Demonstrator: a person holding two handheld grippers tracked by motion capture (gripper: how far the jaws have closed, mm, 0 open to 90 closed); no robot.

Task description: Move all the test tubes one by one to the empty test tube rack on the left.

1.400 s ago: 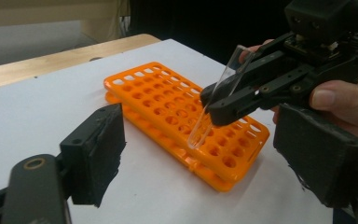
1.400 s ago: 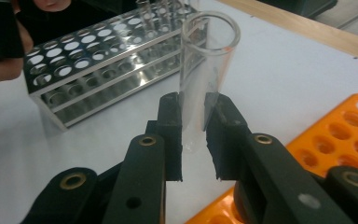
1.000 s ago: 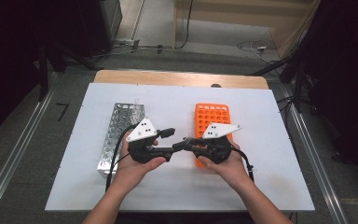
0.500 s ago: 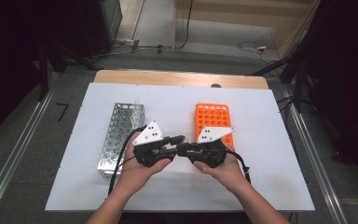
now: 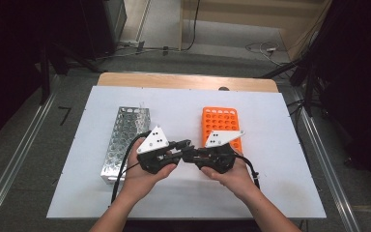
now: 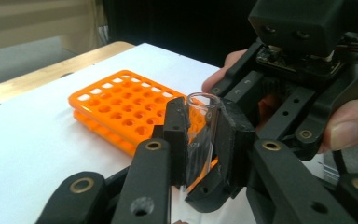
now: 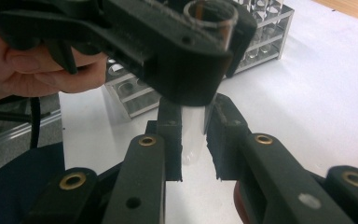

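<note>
The left gripper [image 6: 200, 133] rises from the bottom edge of its own view, both black jaws closed on a clear glass test tube [image 6: 200, 135]. The jaws have just been closing, with the tube between them. The tube stands nearly upright; its open rim sits above the jaw tips. The right gripper [image 6: 214, 182] faces the camera from the right, and its jaw tips clamp the same tube lower down. A hand [image 6: 349, 126] holds that gripper's body at the right edge. Behind the tube, an orange rack [image 6: 116, 109] lies flat on the white table [image 6: 32, 154], near the table's far wooden edge.
</note>
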